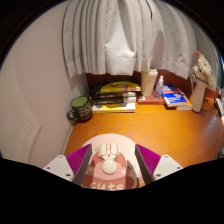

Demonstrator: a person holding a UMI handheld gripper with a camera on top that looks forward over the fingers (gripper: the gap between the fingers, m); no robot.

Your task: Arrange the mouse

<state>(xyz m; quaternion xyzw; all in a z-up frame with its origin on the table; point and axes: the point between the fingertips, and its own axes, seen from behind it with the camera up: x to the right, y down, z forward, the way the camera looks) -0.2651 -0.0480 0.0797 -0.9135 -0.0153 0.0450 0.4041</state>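
Observation:
A pink and white mouse [108,163] with the word "cute" on its back sits between my gripper's [112,160] two fingers. Both magenta pads [80,158] press on its sides. The mouse is held close to the camera, above the near part of the wooden desk [140,125]. Its underside and the desk right below it are hidden.
At the back of the desk, under a white curtain, stand a green mug [79,106], a stack of books [115,97], a white bottle [148,82], a blue book [175,98] and a pale cup [197,96]. The desk's middle is bare wood.

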